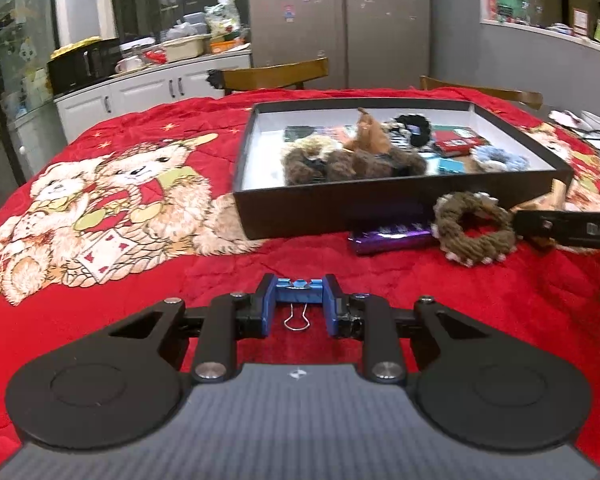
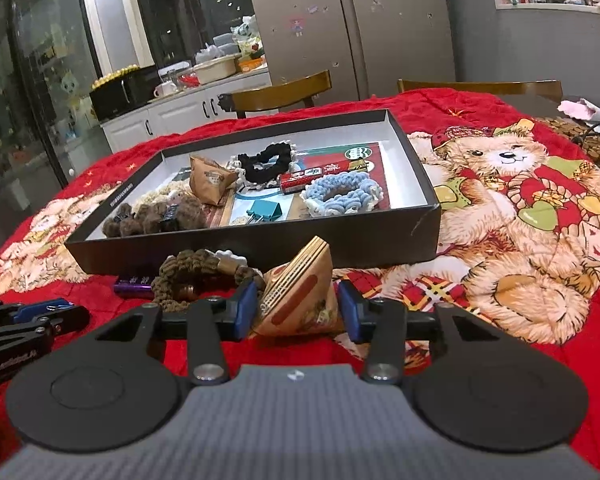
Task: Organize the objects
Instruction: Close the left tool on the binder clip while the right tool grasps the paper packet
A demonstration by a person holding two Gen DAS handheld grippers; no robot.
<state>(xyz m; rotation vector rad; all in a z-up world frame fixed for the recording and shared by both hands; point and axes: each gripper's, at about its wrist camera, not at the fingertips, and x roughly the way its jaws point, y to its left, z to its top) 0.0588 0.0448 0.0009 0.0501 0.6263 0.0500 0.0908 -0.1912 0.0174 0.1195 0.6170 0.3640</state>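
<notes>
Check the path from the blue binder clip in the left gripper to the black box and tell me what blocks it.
Nothing visible blocks it. The blue binder clip sits clamped in the left gripper, with open red cloth ahead up to the black box; the purple bar lies off to the right.

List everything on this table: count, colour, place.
box: 1, black, on blanket
blanket: 1, red with bears, covers table
black scrunchie: 1, black, in box
blue scrunchie: 1, light blue, in box
fuzzy pieces: count unclear, brown, in box
red stick: 1, red, in box
teal clip: 1, teal, in box
boxed packet: 1, tan, in box
brown scrunchie: 1, olive-brown, before box
purple bar: 1, purple, before box
left claw: 1, black, clamps blue binder clip
right claw: 1, black, around loose packet, tan; grip unclear
</notes>
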